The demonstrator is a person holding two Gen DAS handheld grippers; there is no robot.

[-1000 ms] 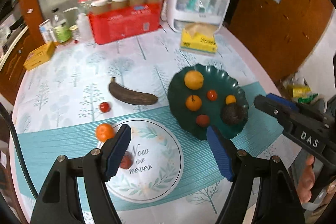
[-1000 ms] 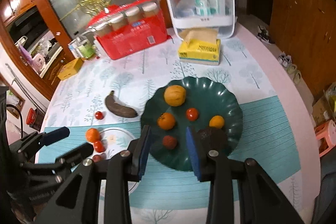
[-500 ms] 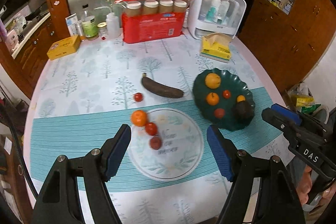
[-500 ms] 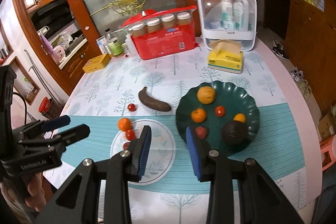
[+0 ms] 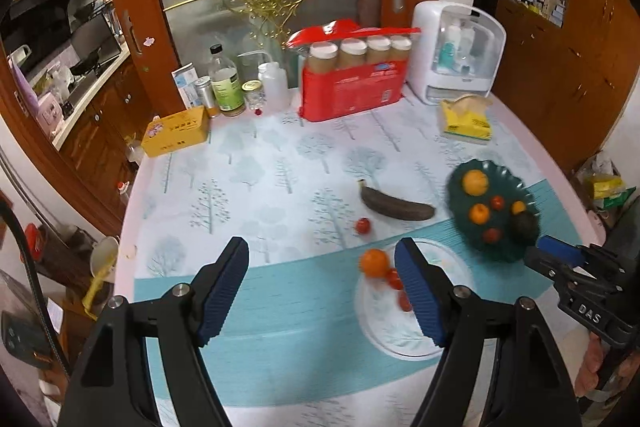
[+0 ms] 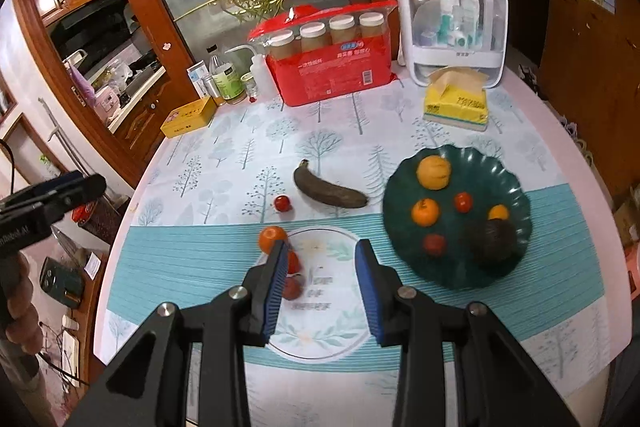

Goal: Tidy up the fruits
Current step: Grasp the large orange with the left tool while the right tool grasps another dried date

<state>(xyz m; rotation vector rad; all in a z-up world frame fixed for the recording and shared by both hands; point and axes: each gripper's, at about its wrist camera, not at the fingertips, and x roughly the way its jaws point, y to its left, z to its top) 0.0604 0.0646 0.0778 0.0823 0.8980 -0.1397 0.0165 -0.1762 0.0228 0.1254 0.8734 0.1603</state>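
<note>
Red jar pack (image 6: 336,67), yellow tissue box (image 6: 456,105), white organizer (image 6: 454,27)

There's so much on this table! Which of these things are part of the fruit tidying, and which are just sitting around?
Part of the job:
- dark green scalloped plate holding fruit
- blackened banana
- loose orange tangerine
- small red tomato

Just lying about:
- red pack of paper cups
- yellow tissue box
- white cosmetics organiser
- yellow tin

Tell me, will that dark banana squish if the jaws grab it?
Probably. The banana is dark brown all over, so it's likely soft and may bruise. Its long curved shape lies flat on the tablecloth, so it shouldn't roll much.
</note>
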